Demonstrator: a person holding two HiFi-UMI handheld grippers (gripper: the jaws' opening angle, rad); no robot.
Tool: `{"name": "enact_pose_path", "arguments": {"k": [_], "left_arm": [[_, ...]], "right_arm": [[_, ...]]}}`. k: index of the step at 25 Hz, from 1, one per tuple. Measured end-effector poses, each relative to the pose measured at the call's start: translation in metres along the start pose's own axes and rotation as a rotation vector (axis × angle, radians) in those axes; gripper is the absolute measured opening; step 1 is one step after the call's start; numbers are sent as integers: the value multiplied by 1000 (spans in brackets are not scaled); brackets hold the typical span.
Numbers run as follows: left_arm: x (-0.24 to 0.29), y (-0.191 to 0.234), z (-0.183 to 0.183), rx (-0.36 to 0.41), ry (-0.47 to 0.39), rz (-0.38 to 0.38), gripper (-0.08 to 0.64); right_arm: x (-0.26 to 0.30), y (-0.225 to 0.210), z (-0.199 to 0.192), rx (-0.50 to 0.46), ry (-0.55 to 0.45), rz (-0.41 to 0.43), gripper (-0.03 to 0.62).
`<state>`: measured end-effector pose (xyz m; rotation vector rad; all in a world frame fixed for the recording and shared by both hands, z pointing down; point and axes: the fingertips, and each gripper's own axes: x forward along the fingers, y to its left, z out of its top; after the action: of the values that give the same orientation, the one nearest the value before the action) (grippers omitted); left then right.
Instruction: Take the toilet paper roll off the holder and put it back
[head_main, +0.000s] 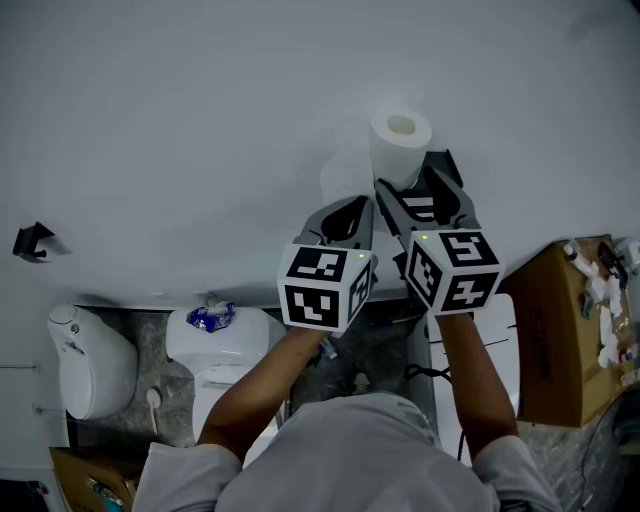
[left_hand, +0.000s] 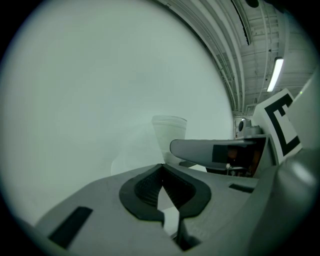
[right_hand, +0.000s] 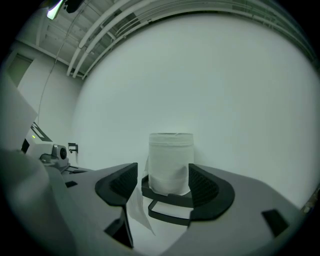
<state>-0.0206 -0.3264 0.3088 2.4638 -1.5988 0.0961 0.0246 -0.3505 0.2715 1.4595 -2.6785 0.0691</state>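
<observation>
We see our right gripper (right_hand: 165, 184) wide open, the soft, light white toilet paper roll (right_hand: 171, 160) upright between its fingers on the black holder (right_hand: 167, 199); we'd squeeze gently mid-height; left gripper (left_hand: 161, 174) closed, empty

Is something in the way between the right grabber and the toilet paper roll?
No, nothing visible is. The right gripper has its jaws open on either side of the toilet paper roll, which sits upright on its dark holder. Only the roll's own loose sheet hangs near one pad.
</observation>
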Motion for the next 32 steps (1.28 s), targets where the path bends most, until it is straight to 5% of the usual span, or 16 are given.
{"name": "enact_pose_path", "arguments": {"k": [15, 32], "left_arm": [[12, 21, 10, 0, -17, 20, 5], [9, 26, 8, -7, -10, 12, 5]], "right_arm": [[36, -14, 9, 41, -4, -59, 422], [44, -21, 1, -24, 63, -137, 385]]}}
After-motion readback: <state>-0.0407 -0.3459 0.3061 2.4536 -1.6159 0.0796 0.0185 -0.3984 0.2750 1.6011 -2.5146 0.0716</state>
